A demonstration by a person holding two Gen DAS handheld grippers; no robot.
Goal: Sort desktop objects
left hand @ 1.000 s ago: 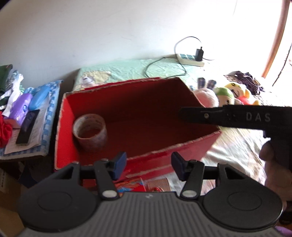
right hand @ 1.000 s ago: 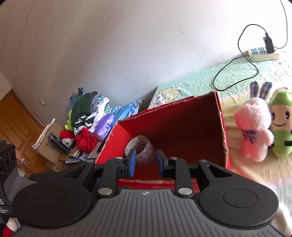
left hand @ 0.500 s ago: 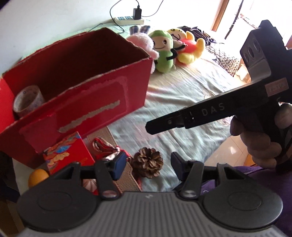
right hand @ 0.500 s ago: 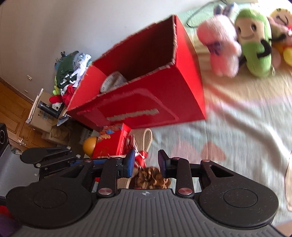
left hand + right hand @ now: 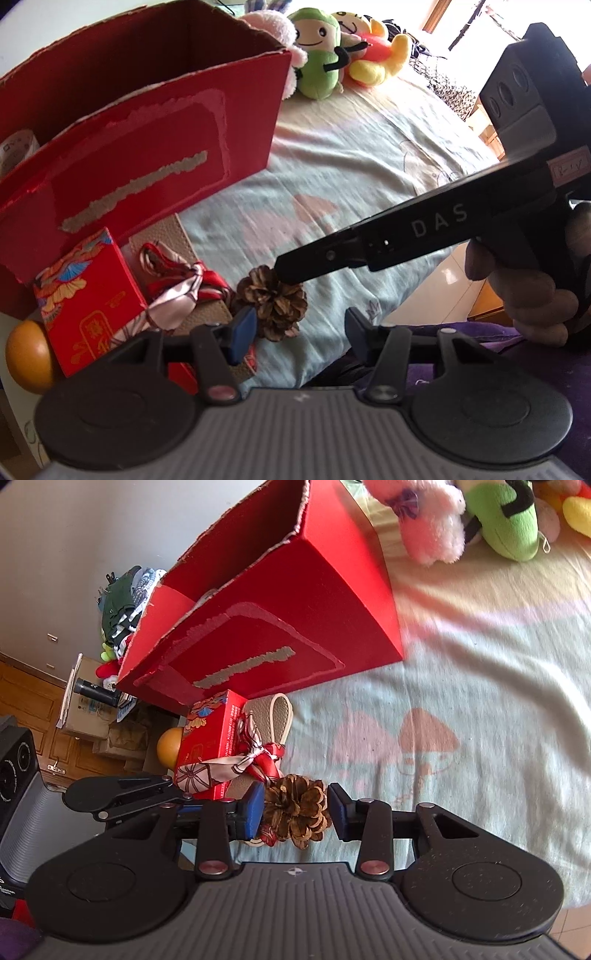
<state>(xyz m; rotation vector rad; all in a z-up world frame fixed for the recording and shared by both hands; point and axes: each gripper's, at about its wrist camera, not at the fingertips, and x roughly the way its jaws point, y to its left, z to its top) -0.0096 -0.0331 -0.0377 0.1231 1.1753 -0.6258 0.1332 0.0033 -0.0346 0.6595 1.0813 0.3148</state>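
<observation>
Right gripper [image 5: 295, 810] has dropped from over the red box [image 5: 295, 602], fingers now spread around the pine cone [image 5: 297, 808], not pinching yet. Left gripper [image 5: 299, 332] stays spread, empty, near it.

A brown, open-scaled pine cone [image 5: 296, 809] lies on the bedsheet [image 5: 461, 686].

- You have one pine cone [image 5: 297, 809], near the front edge of the bed.
- One big red box [image 5: 155, 147], far left.
- One small red packet [image 5: 88, 299], left.
- One orange [image 5: 27, 356], nearest left.
- One patterned scarf [image 5: 236, 764].
- One tape roll [image 5: 14, 147] in the box.
- Three plush toys far right: pink [image 5: 430, 531], green [image 5: 319, 62], yellow [image 5: 373, 51].
</observation>
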